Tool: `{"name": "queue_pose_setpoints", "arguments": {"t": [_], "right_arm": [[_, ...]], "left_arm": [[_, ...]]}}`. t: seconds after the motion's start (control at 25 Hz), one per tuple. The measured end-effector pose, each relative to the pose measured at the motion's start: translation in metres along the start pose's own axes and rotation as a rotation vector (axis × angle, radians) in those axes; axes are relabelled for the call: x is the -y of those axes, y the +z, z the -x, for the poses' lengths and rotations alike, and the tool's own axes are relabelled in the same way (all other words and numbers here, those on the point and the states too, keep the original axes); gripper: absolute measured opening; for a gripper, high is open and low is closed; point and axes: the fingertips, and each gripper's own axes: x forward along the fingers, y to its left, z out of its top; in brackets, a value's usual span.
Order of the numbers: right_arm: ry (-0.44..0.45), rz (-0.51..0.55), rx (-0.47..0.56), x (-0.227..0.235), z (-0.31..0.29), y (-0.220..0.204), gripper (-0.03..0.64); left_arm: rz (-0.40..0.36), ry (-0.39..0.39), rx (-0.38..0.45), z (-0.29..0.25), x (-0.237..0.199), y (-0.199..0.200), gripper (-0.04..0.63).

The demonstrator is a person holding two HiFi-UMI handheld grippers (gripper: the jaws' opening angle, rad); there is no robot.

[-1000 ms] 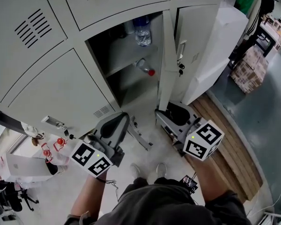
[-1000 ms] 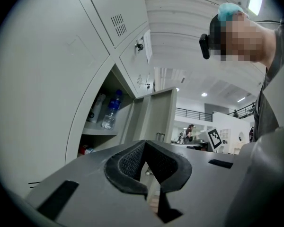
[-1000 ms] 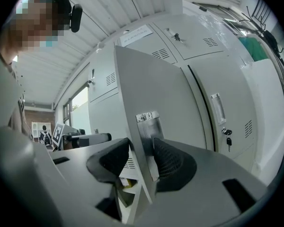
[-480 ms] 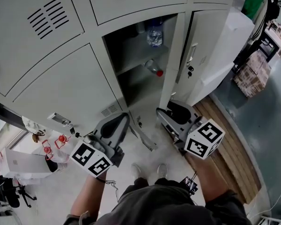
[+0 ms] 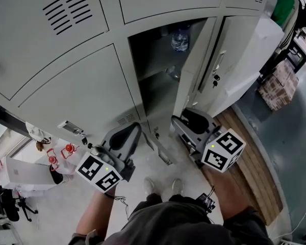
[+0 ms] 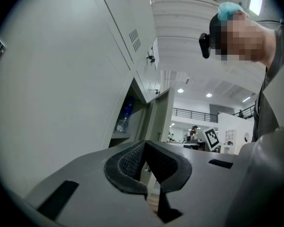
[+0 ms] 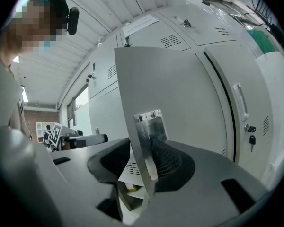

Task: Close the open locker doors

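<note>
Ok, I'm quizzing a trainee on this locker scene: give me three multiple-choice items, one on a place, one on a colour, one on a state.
1. Where does the upright water bottle stand?
A) on the floor
B) on the open compartment's shelf
C) on top of the lockers

2. What colour are the locker doors?
A) pale grey
B) red
C) dark blue

3. What stands between the right tongs?
A) nothing
B) a bottle
C) the open door's edge

Answers: 1 B, the head view shows it on that shelf; 2 A, every door is pale grey; 3 C, the right gripper view shows the edge between them.
</note>
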Motion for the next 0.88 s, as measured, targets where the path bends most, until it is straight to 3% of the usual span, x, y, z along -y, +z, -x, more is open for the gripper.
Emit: {"name": "queue_pose_setpoints", "arguments": {"t": [0.88], "right_arm": [[0.025, 0.0, -0.005, -0.005, -0.047, 0.001, 0.135]], "left_arm": [[0.01, 0.052, 0.025, 0.02, -0.04, 0.01, 0.008]]}}
